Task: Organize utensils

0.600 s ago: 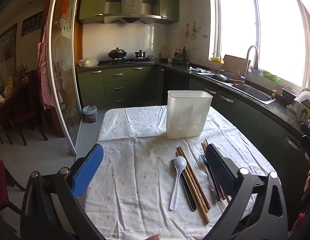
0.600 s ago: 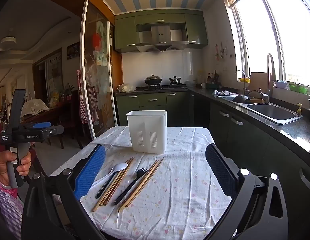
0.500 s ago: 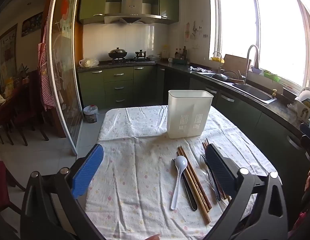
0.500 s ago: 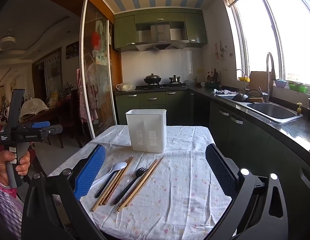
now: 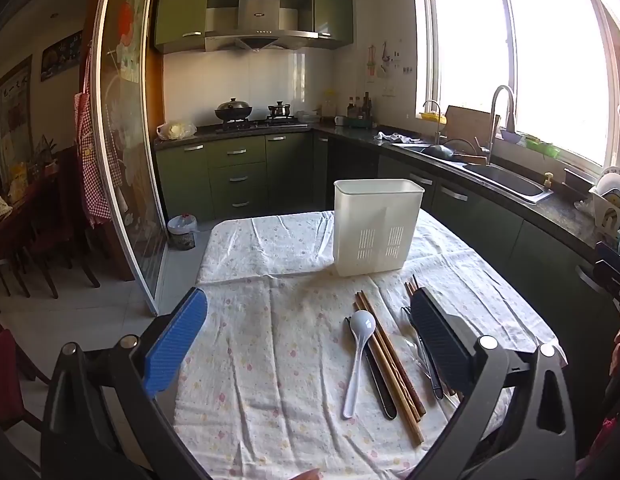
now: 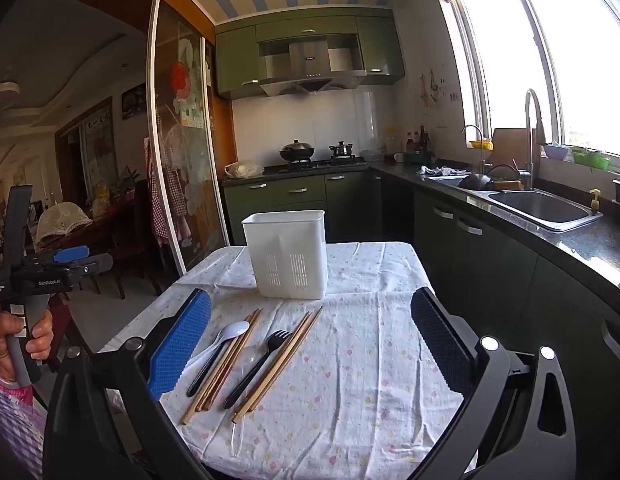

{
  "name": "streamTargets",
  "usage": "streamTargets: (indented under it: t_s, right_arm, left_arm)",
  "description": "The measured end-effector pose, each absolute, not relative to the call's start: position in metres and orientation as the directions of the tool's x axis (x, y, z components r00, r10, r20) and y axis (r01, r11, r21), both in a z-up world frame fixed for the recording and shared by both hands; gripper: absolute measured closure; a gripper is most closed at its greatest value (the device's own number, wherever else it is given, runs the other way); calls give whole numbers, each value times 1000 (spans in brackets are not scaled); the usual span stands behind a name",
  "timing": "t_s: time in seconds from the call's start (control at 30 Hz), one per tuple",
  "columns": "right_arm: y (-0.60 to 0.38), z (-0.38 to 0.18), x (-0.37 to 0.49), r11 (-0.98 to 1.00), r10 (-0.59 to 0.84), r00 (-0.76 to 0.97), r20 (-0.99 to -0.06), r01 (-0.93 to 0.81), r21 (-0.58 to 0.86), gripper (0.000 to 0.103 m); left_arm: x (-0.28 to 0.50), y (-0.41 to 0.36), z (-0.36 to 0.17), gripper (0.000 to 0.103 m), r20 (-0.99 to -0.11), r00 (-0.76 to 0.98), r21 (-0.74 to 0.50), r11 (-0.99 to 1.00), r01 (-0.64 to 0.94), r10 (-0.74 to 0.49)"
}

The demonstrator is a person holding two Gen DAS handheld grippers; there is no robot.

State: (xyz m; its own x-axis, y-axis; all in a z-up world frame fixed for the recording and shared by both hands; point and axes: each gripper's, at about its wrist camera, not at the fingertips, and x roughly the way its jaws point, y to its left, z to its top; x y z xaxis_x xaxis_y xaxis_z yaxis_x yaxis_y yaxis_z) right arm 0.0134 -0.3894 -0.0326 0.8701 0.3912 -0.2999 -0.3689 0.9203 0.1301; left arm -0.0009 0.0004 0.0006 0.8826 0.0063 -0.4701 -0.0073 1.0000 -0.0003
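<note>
A white slotted utensil holder stands upright on the cloth-covered table. In front of it lie a white spoon, a black utensil, a black fork, a clear plastic utensil and several wooden chopsticks. My left gripper is open and empty above the table's near edge, left of the utensils. My right gripper is open and empty, above and short of the utensils. The left gripper also shows far left in the right wrist view.
Green cabinets and a dark counter with a sink run along the right. A stove with pots is at the back. A glass sliding door and dining chairs stand left. A small bin sits on the floor.
Both views shift only slightly; the left view has crept a little towards the table. Both grippers stay open and no utensil has moved.
</note>
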Motion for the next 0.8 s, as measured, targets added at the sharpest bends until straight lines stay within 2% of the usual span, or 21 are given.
streamTargets:
  t_s: [0.8]
  right_arm:
    - [-387, -35, 26, 925, 379, 862, -335, -351, 144, 4]
  left_arm:
    - [-4, -3, -3, 6, -482, 876, 7, 1000, 5, -1]
